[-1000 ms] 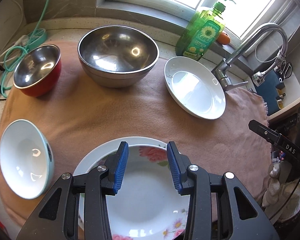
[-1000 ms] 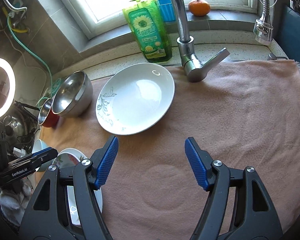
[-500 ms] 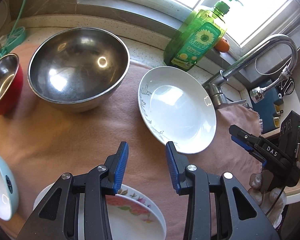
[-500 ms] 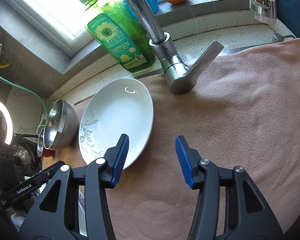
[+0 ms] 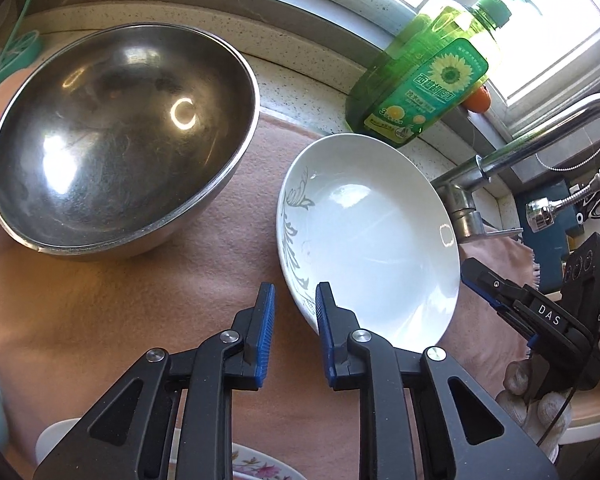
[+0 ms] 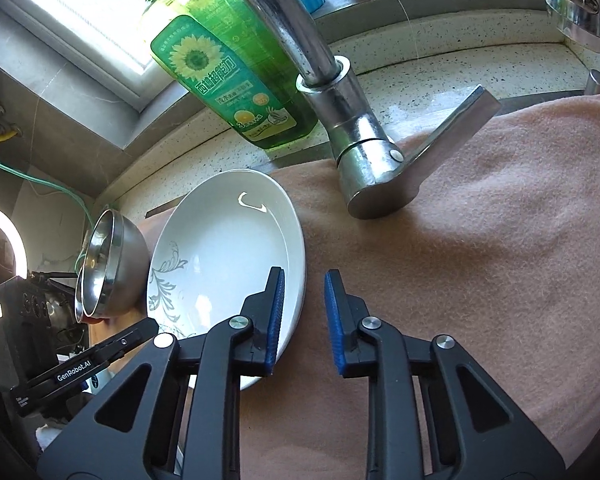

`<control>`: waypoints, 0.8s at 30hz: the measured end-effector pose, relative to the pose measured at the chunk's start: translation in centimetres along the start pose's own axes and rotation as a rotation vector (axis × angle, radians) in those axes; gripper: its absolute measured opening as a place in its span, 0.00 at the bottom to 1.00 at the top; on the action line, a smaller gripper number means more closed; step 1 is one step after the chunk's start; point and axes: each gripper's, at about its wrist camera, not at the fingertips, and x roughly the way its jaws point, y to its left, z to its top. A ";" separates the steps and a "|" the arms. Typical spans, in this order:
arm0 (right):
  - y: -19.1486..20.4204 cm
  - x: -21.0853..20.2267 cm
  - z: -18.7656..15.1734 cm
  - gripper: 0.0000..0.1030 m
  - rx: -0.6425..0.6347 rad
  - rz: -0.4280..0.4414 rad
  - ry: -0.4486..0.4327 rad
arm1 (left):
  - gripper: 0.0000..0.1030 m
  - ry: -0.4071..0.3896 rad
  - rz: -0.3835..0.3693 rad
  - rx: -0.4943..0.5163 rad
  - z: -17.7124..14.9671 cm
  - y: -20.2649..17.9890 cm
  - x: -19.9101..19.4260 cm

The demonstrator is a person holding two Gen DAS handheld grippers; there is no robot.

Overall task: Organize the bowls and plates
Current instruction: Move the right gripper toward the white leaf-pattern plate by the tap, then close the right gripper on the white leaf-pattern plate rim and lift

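I hold one gripper in each hand, and both are down by the white plate with a gray leaf pattern [image 5: 370,236]. The plate lies on the pink cloth [image 5: 120,320].

My left gripper [image 5: 295,300] is at the plate's rim at about 7 o'clock. Its blue fingers [image 5: 266,332] are a little apart, with nothing squeezed between them. The rim sits in the gap, with one finger out over the cloth and the other over the inside of the plate.

My right gripper [image 6: 304,286] is at the other side of the same plate. Its blue fingers [image 6: 276,320] are also parted and hold nothing. One finger is over the inside of the plate and the other is over the cloth, with the rim between them. I cannot tell if the fingers touch the plate.

The big steel bowl [image 5: 116,140] sits at 9 o'clock from the plate, close beside it. The green dish soap bottle [image 5: 428,84] stands at 12 o'clock from the plate, by the window. The shiny tap [image 6: 360,140] stands at 2 o'clock from the plate. A flowered plate [image 5: 256,464] peeks out at the bottom of the left view.
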 end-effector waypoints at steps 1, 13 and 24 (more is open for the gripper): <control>0.0 0.2 0.2 0.20 0.003 0.003 0.000 | 0.18 0.001 0.000 -0.008 0.1 0.1 0.1; 0.4 2.3 1.1 0.11 -0.012 0.000 0.032 | 0.12 0.009 0.014 0.002 1.1 0.0 1.4; 1.7 2.0 0.4 0.10 -0.090 -0.068 0.034 | 0.10 0.022 0.032 0.058 1.3 -0.7 1.9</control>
